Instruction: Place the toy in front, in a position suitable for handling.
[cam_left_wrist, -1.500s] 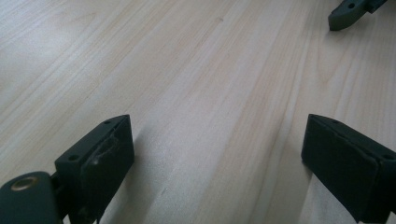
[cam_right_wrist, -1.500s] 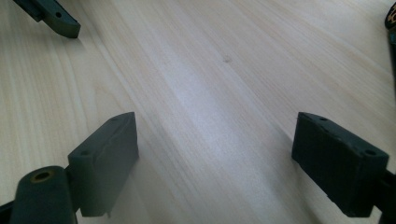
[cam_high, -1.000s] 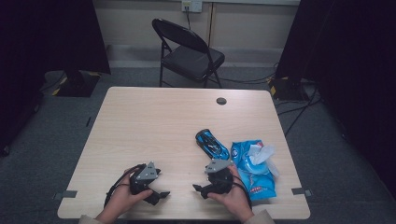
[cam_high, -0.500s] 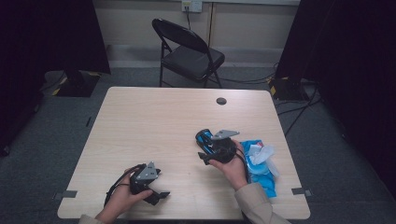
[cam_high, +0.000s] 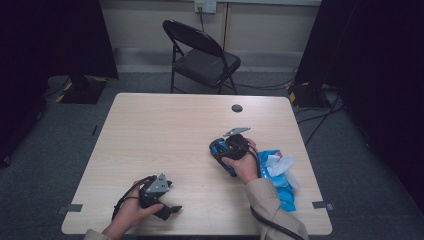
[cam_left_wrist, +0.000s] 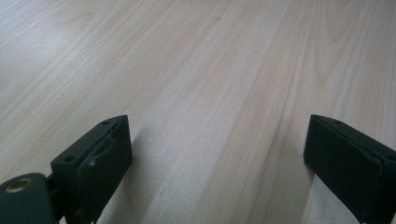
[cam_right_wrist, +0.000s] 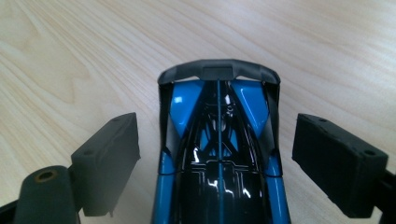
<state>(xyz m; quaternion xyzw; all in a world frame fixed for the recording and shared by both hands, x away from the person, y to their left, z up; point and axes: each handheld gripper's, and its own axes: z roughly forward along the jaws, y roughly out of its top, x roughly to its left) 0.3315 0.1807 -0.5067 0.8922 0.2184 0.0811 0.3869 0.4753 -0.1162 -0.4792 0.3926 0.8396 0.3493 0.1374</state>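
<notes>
Item: blue-and-black toy car (cam_right_wrist: 219, 154), glossy, rear wing facing away, lying on the table (cam_high: 165, 135) beside a blue wrapper (cam_high: 280, 175). My right gripper (cam_right_wrist: 217, 163) has moved from the near edge out over it; jaws wide, straddling the body, nothing clamped. Grasp likely next. My left gripper (cam_left_wrist: 215, 158) rests open, empty.

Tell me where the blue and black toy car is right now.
In the high view, the glossy blue and black toy car sits on the light wooden table, right of centre, beside the blue plastic package. The open right hand-held gripper straddles it, not yet touching.
</notes>
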